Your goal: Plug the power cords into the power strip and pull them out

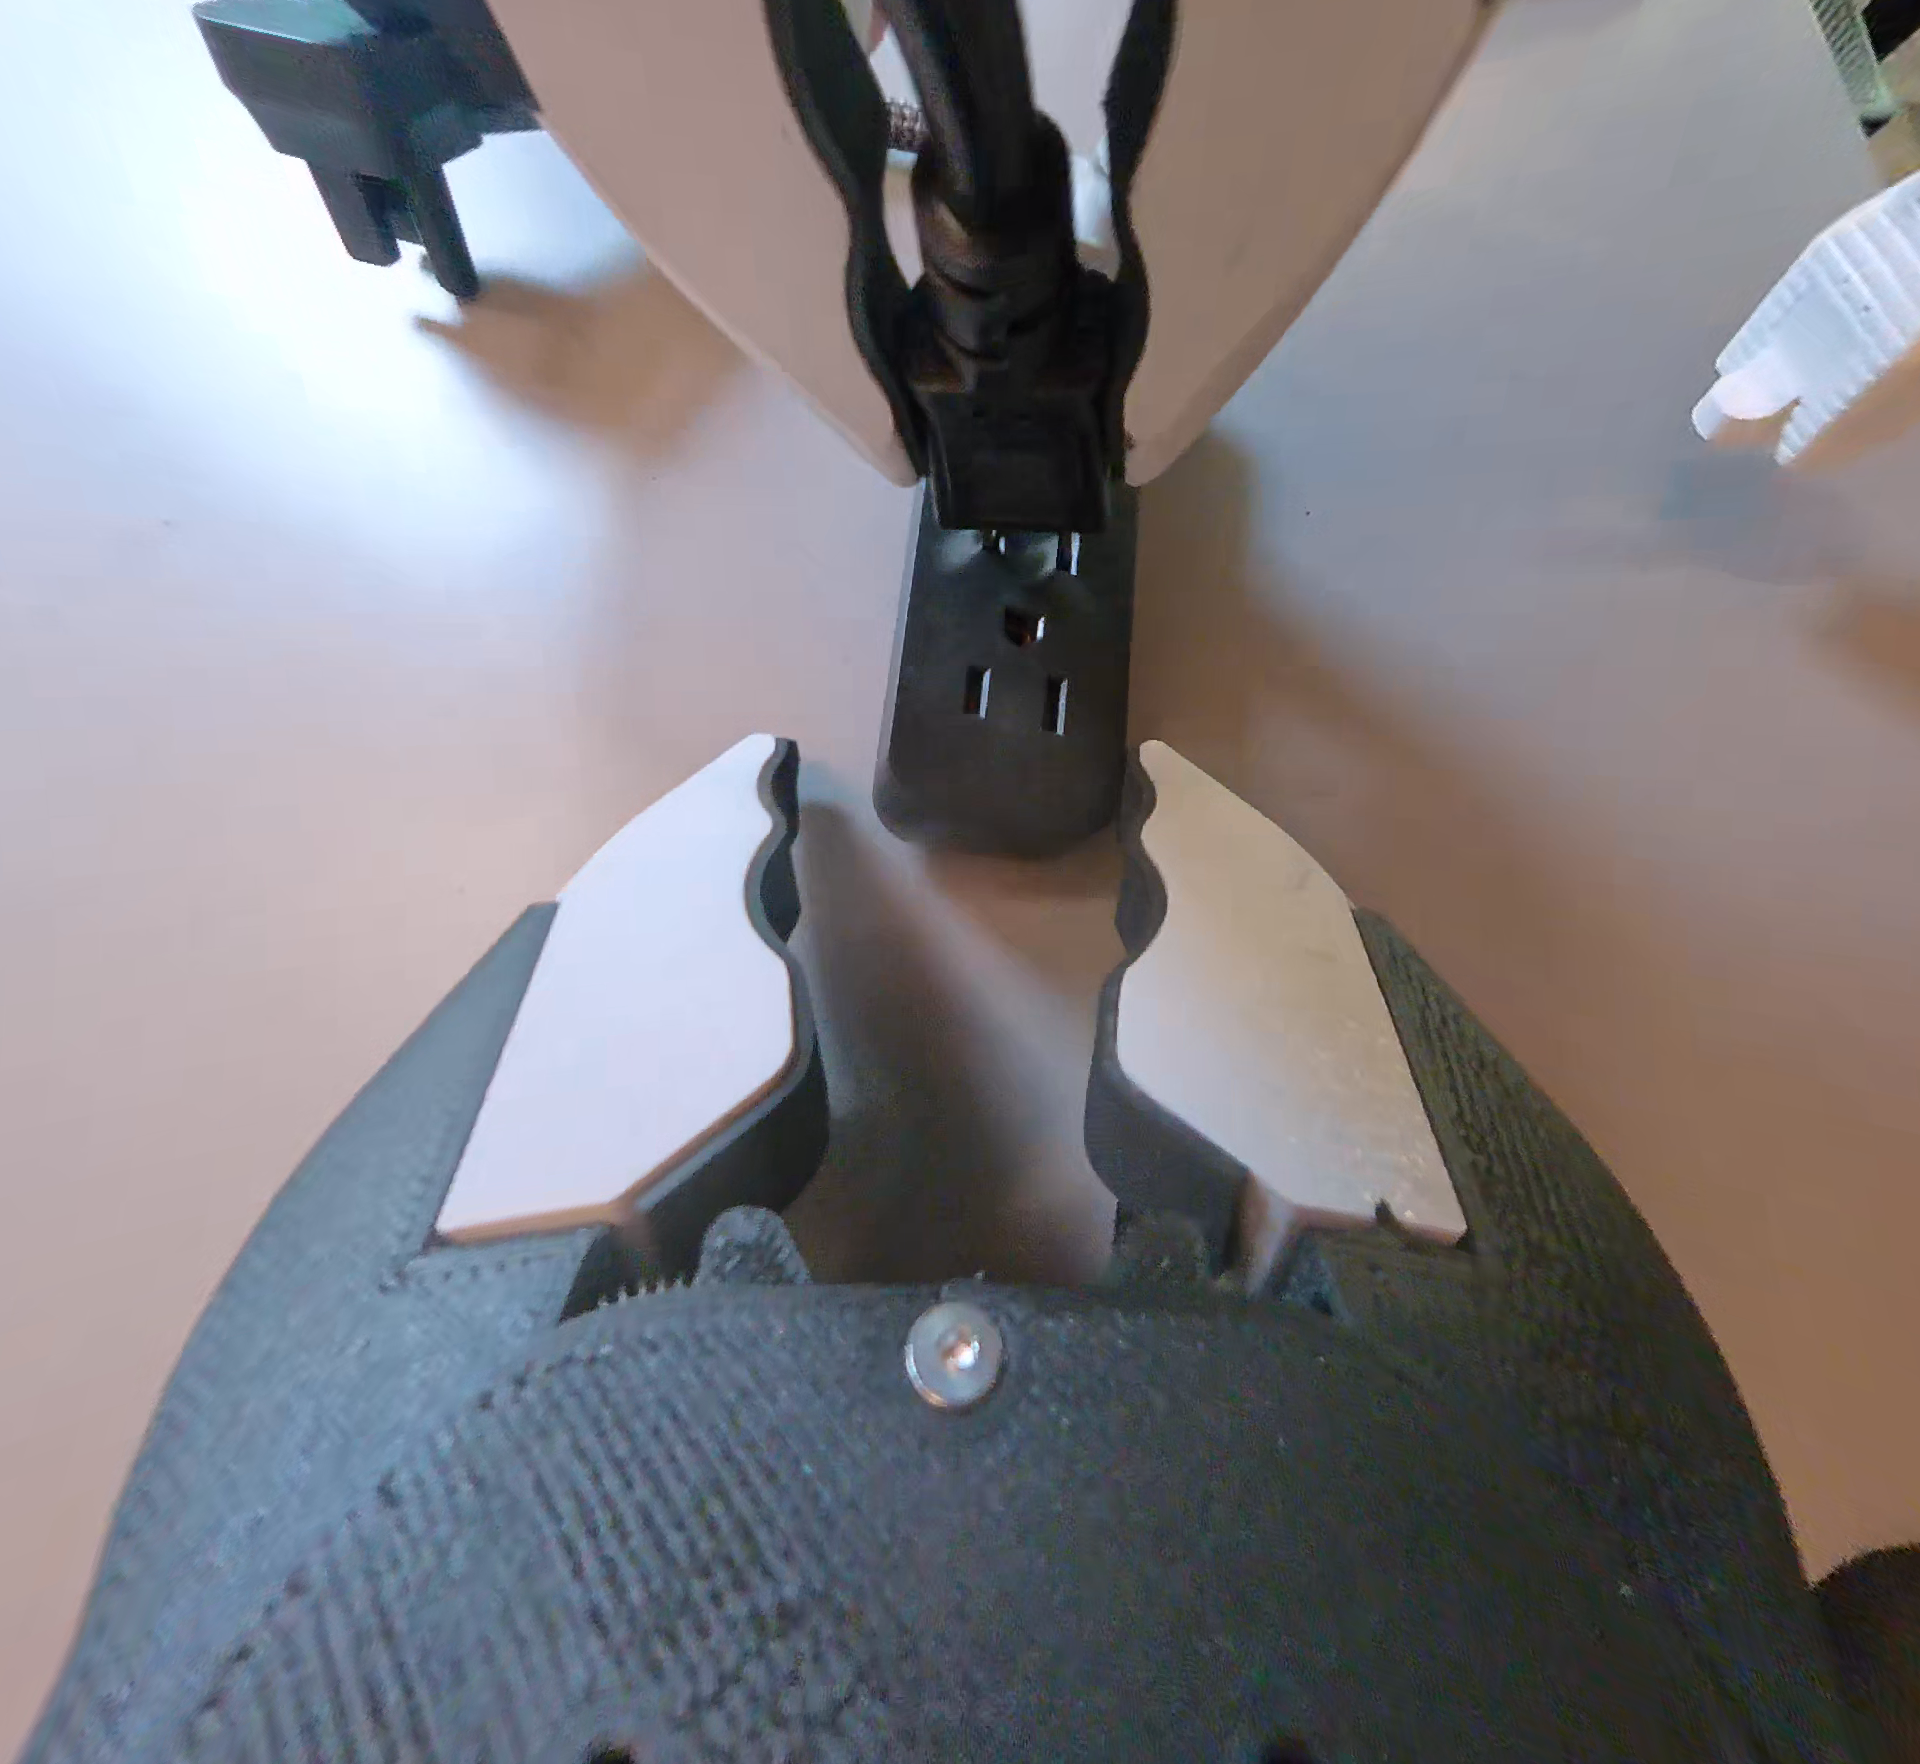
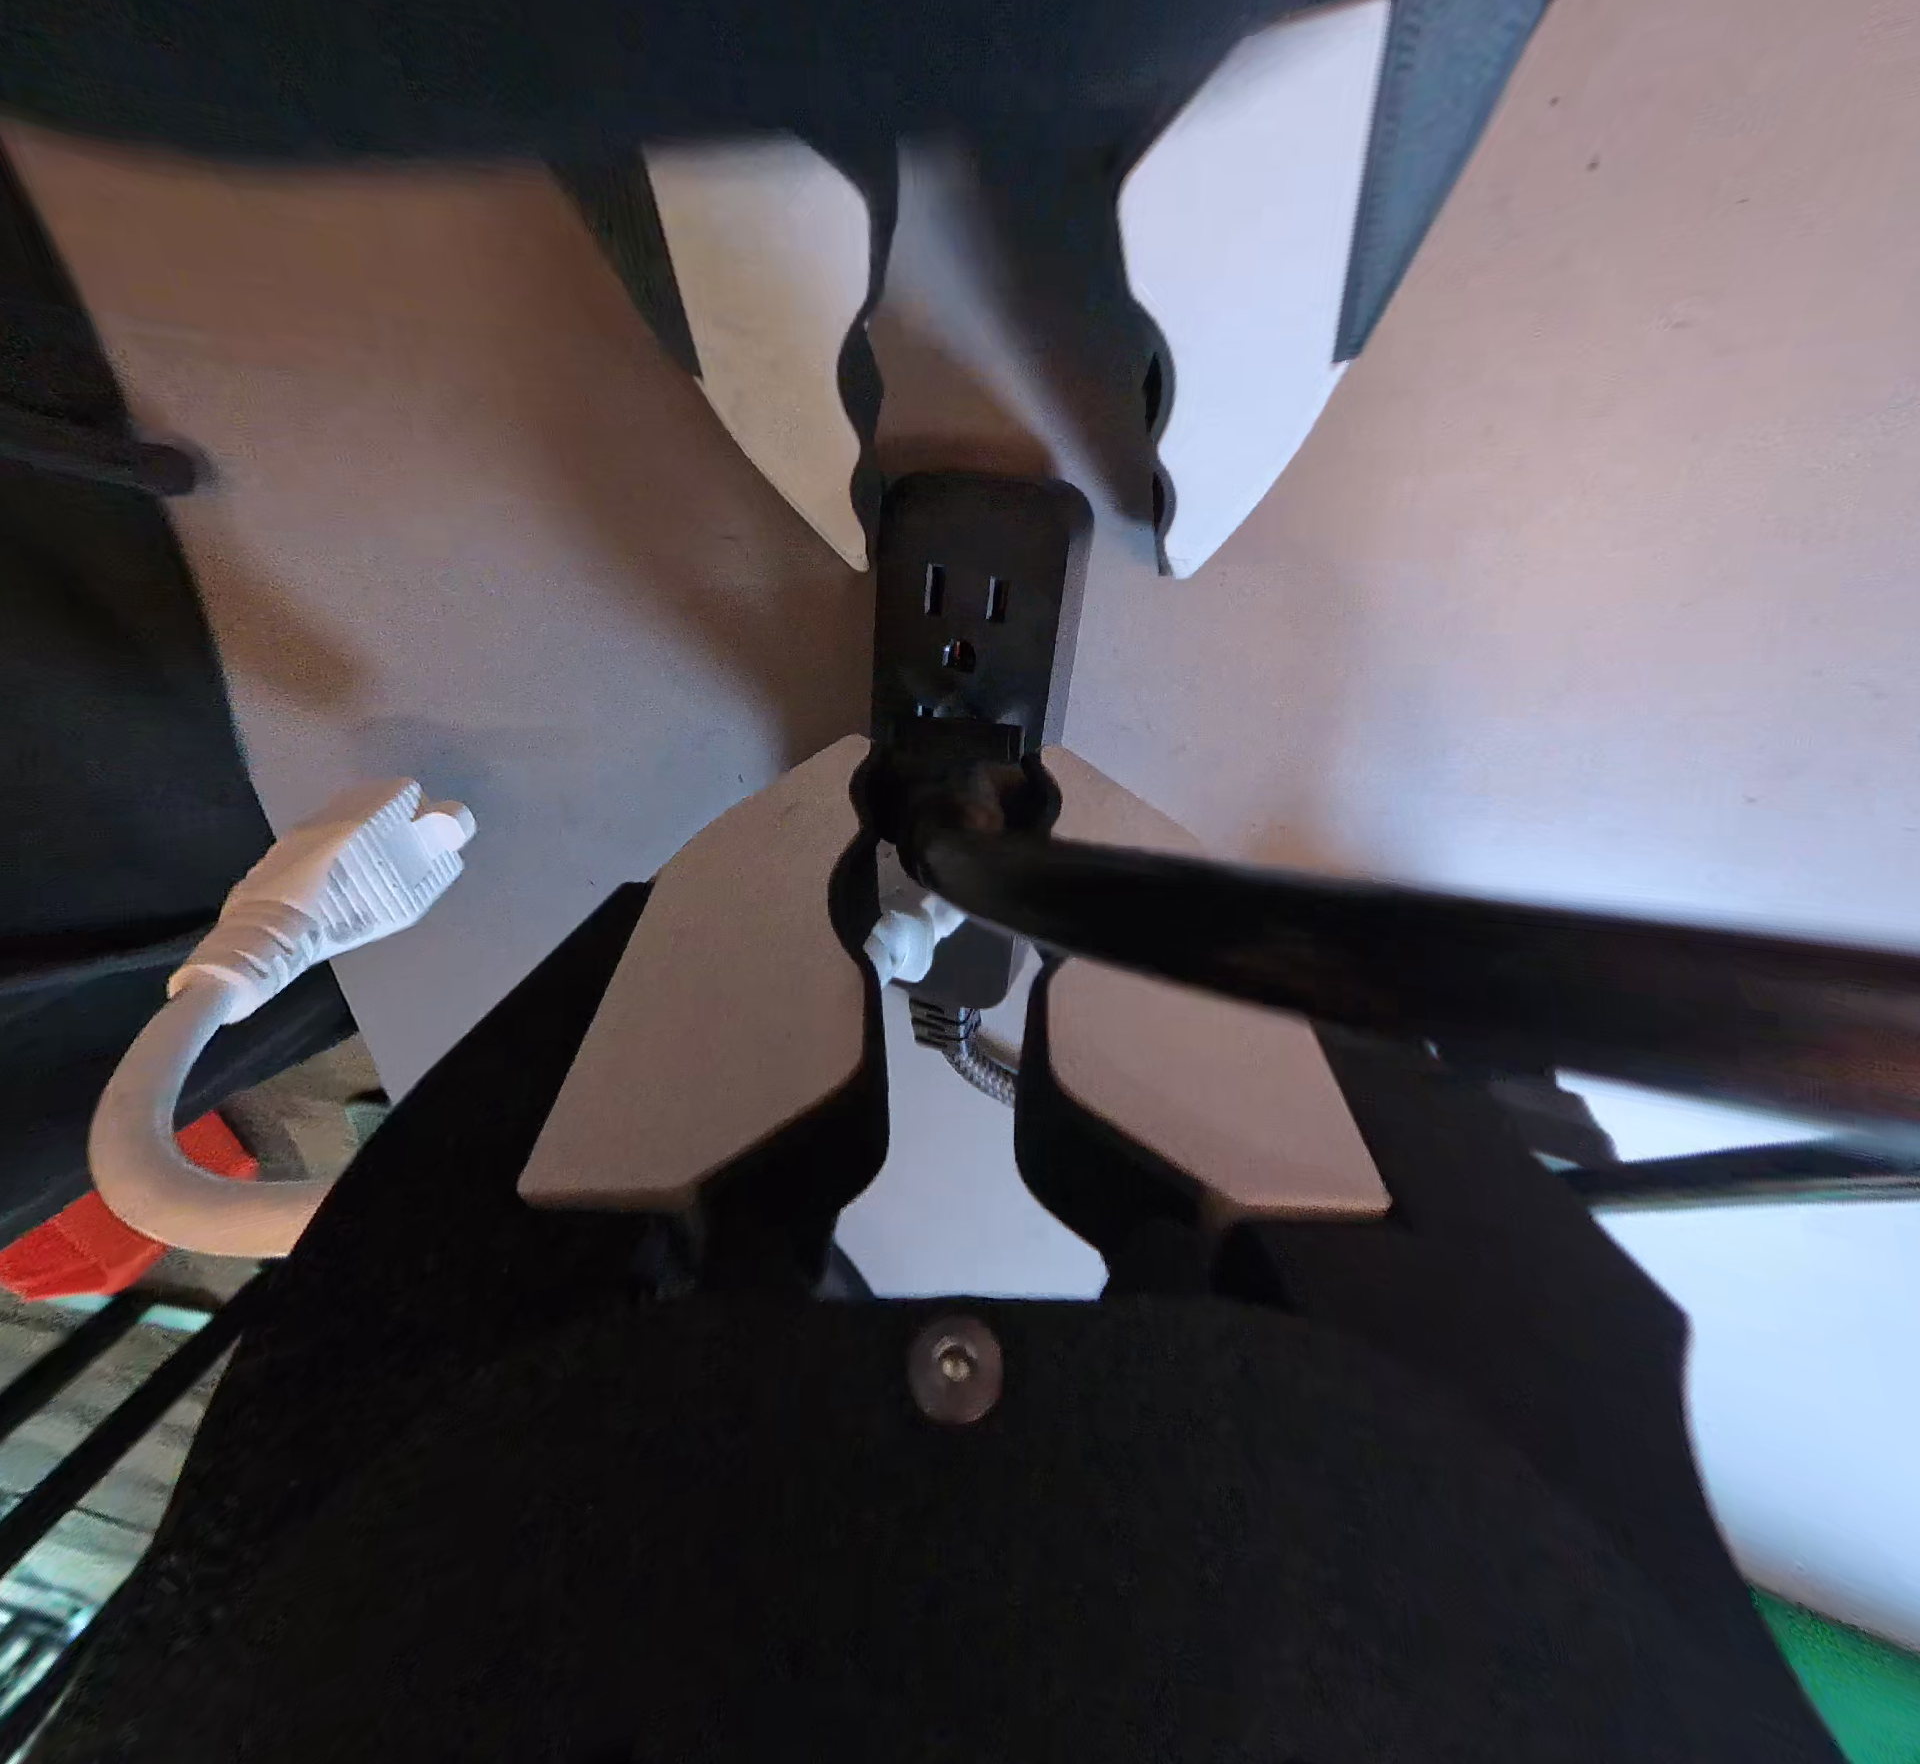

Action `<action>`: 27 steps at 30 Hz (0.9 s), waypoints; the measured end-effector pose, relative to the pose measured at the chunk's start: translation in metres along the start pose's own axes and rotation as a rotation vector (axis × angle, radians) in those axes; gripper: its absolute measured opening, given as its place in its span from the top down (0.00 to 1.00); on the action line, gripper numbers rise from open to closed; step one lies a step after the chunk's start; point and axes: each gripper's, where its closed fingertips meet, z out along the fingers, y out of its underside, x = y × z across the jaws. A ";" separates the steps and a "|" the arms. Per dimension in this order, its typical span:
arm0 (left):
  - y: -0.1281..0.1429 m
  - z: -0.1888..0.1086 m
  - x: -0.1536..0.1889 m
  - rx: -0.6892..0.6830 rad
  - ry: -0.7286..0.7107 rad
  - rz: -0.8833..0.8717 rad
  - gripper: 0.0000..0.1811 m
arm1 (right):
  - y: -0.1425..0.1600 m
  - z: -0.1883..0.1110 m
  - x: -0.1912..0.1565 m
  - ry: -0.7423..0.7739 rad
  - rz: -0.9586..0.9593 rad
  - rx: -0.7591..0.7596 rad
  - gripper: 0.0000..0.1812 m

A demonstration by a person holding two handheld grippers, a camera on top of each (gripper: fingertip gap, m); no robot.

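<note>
Right gripper (image 2: 951,805) fingers clamp black plug (image 1: 1013,426), prongs half-hidden over power strip (image 1: 1003,706); left gripper (image 1: 961,779) fingers wide.

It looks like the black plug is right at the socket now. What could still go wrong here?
1. The black plug, clamped in the right gripper, shows its prongs not fully in the power strip; a tilt could bend or jam them.
2. The left gripper is open around the strip's end, not gripping it, so a push or pull may shift the strip.
3. The stiff black cord could twist the plug.
</note>
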 end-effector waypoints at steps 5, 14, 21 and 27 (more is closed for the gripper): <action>-0.012 0.003 0.008 0.055 -0.037 0.086 0.76 | 0.003 0.000 0.001 -0.094 0.063 0.084 0.87; -0.013 0.009 0.009 0.008 -0.042 -0.028 0.76 | 0.011 -0.001 0.000 -0.086 0.001 -0.016 0.86; -0.011 0.008 0.007 -0.016 -0.052 -0.076 0.76 | 0.015 -0.007 0.004 -0.045 0.015 -0.073 0.86; -0.011 0.008 0.007 -0.025 -0.061 -0.114 0.76 | 0.014 -0.005 0.005 -0.016 0.014 -0.067 0.86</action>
